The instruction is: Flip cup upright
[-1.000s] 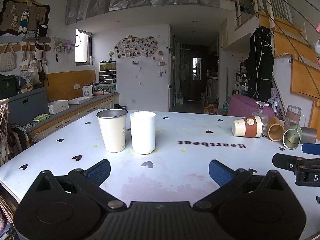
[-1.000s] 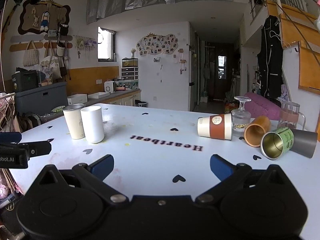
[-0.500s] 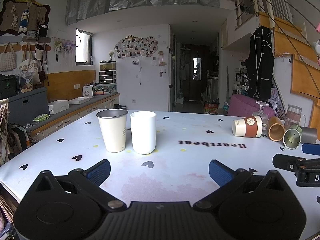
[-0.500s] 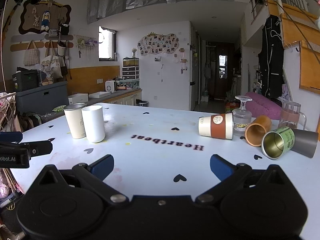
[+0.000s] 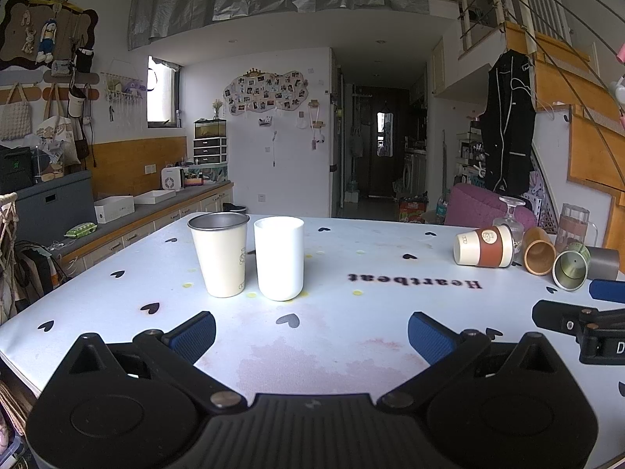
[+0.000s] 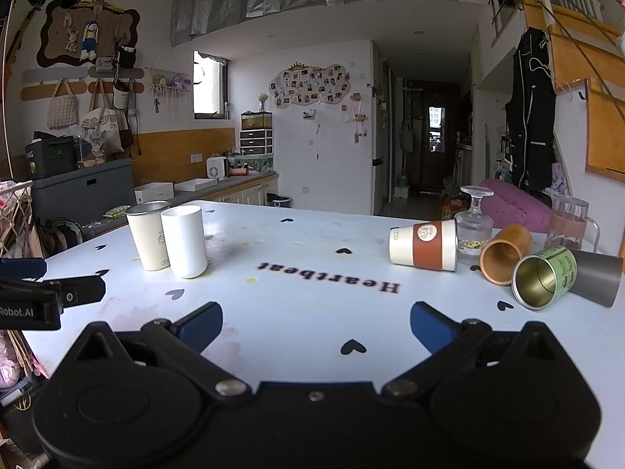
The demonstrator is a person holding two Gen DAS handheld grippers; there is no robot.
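Hardly moved since before: right gripper [image 6: 315,322] a tiny bit closer to paper cup [image 6: 424,245], lying sideways beside upside-down glass [image 6: 473,226]. Left gripper [image 5: 311,332] and right both wide apart, holding nothing.

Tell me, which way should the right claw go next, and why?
Probably forward and rightward toward the cup with the brown sleeve. It lies on its side on the table, nearest the open, empty right claw, while the steel cup and white cup already stand upright.
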